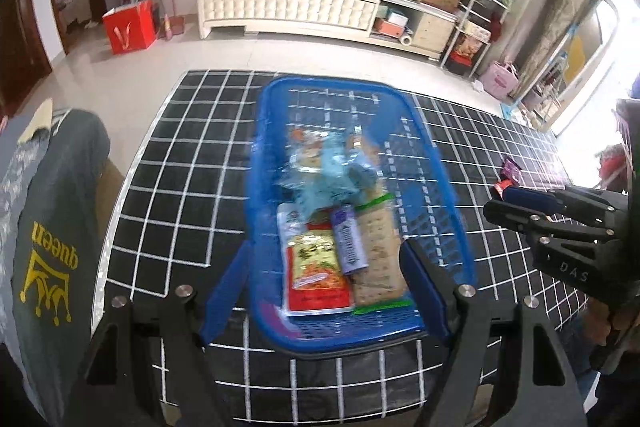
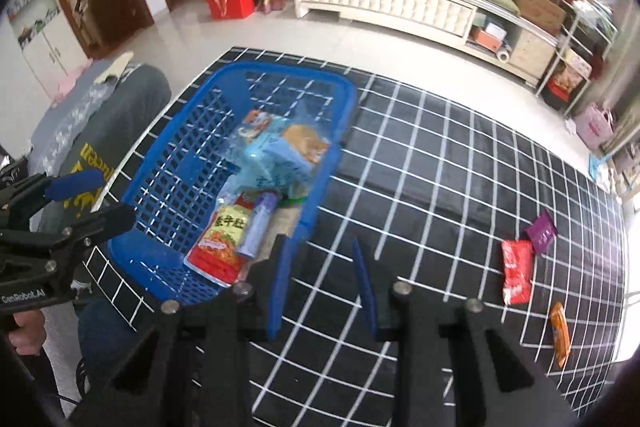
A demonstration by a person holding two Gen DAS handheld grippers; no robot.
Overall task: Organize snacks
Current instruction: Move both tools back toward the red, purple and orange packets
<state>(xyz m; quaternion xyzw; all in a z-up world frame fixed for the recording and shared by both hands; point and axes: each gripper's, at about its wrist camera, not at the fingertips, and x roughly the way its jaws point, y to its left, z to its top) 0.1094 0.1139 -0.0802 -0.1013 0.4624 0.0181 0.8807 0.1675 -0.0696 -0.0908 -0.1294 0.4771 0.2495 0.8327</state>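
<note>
A blue plastic basket [image 1: 444, 187] [image 2: 168, 163] stands on the black grid-patterned table [image 1: 180, 187]. It holds a red-and-yellow packet [image 1: 316, 267] [image 2: 220, 243], a purple tube [image 1: 350, 241], a cracker pack [image 1: 378, 259] and a light blue bag [image 1: 328, 167] [image 2: 276, 155]. My left gripper [image 1: 324, 287] is open, its fingers either side of the basket's near end. My right gripper [image 2: 322, 287] is open and holds nothing, just right of the basket. A red packet [image 2: 516, 271], a purple packet [image 2: 541, 230] and an orange packet [image 2: 560, 333] lie loose at the right.
A grey garment printed "queen" [image 1: 52, 227] hangs over a seat at the table's left edge. Beyond the table are bare floor, a red box [image 1: 128, 27] and a long white cabinet [image 1: 300, 7]. Bare cloth [image 2: 440, 187] lies between the basket and the loose packets.
</note>
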